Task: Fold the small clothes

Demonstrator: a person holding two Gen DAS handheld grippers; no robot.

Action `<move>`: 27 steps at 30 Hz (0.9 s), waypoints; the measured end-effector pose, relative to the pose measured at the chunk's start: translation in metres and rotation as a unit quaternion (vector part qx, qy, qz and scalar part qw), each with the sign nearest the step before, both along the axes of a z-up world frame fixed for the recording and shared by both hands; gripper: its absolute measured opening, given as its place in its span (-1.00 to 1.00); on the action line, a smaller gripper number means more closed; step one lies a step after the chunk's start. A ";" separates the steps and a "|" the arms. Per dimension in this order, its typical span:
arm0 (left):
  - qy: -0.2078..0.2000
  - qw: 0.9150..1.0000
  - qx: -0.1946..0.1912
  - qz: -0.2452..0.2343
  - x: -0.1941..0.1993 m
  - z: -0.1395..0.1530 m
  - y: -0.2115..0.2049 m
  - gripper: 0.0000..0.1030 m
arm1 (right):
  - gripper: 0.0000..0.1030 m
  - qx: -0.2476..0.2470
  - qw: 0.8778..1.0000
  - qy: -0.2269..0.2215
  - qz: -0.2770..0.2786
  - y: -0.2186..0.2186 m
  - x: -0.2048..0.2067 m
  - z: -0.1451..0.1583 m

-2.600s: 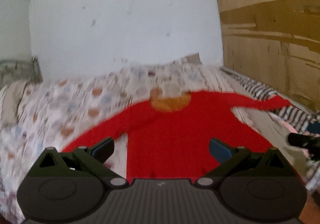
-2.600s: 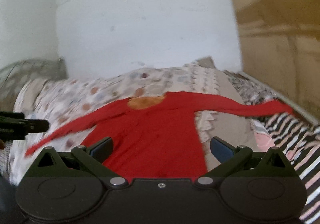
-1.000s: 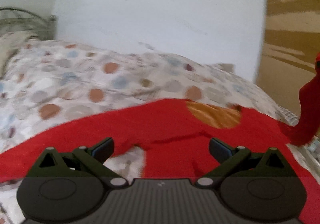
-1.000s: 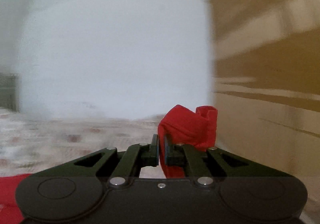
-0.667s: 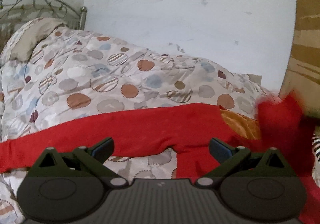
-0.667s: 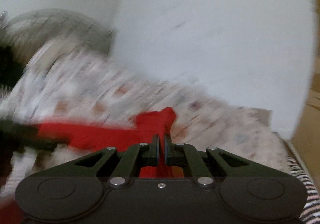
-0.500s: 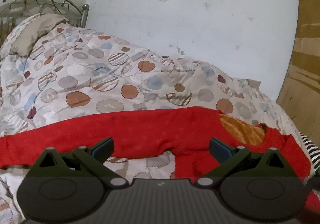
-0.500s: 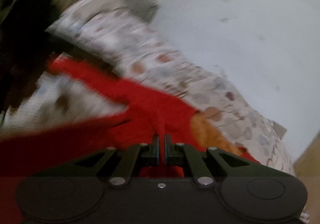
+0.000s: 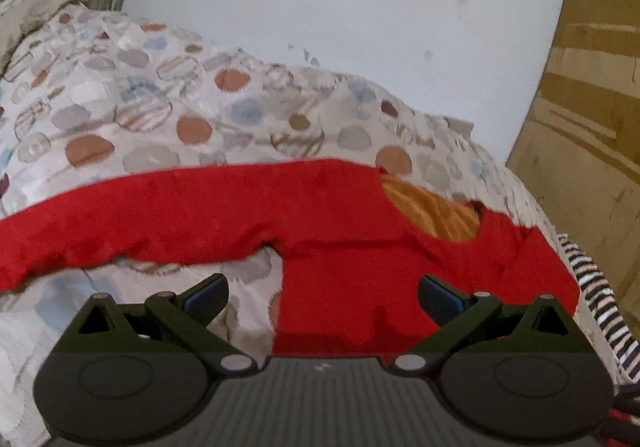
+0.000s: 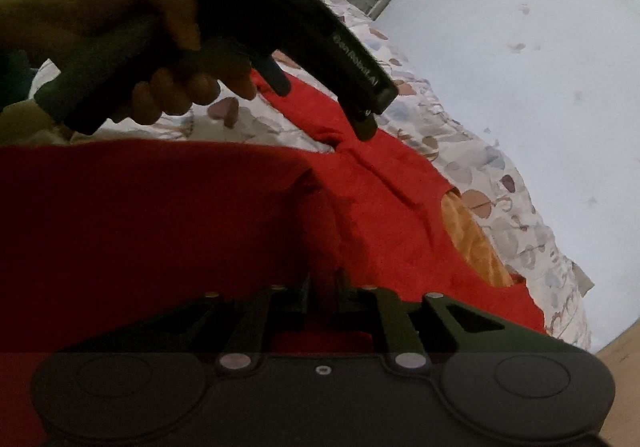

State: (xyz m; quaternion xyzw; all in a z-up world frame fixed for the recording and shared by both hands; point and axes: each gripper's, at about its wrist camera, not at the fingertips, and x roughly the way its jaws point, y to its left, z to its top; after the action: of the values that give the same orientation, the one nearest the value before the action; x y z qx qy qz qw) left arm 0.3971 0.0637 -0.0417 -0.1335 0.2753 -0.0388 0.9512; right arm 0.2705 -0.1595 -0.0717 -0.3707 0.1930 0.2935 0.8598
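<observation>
The right gripper [image 10: 322,299] sits low over the red garment [image 10: 168,215], its jaws a narrow slit apart and just now easing open; red cloth shows in the gap between them, but the shadow there hides whether the pads still press on it. The left gripper [image 9: 322,293] hangs above the same garment with its jaws spread wide and nothing between them, its blue pads [image 9: 206,295] clear of the cloth. In the right wrist view the left gripper [image 10: 366,127] appears from outside, held in a person's left hand [image 10: 132,47], its tips down near the armpit of the garment. There is one garment [image 9: 340,247], a small long-sleeved red top with an orange lining [image 9: 432,211] showing at the neck. It lies flat on the spotted quilt [image 9: 160,115], neck towards the white wall [image 9: 360,7] and hem towards the grippers, so the body's long axis runs from near to far. One sleeve [image 9: 132,215] stretches straight out to the left in the left wrist view, across the body's axis; the other sleeve is folded in over the chest, seen as a doubled red layer [image 10: 120,207] in the right wrist view. One striped cloth [image 9: 592,287] lies at the quilt's right edge, beside one wooden panel [image 9: 592,107].
</observation>
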 end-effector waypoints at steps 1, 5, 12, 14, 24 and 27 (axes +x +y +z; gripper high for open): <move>0.004 1.000 -0.001 -0.002 0.001 -0.001 -0.001 0.99 | -0.46 0.009 1.000 0.003 -0.003 -0.003 0.000 0.001; 0.005 1.000 -0.011 -0.001 0.000 -0.002 0.000 0.99 | -0.03 0.029 1.000 -0.003 -0.009 -0.004 0.002 0.007; 0.025 0.999 0.002 -0.032 0.004 -0.006 -0.009 0.99 | 0.35 0.040 0.997 0.017 -0.061 -0.030 0.017 0.019; 0.034 0.998 0.016 -0.051 0.004 -0.009 -0.019 0.99 | 0.51 0.061 0.990 0.005 -0.131 -0.054 0.029 0.025; 0.052 0.989 0.127 -0.050 0.000 -0.025 -0.052 0.99 | 0.66 -0.044 0.932 -0.103 -0.344 -0.137 0.121 -0.020; 0.054 0.990 0.121 -0.050 0.001 -0.025 -0.052 0.99 | 0.57 -0.034 0.936 -0.124 -0.327 -0.139 0.133 -0.024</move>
State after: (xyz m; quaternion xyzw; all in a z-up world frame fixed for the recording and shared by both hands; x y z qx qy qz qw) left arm 0.3985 0.0120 -0.0665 -0.0051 0.3351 -0.0454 0.9411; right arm 0.4033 -0.2984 -0.0958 -0.3494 0.2052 -0.0592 0.9123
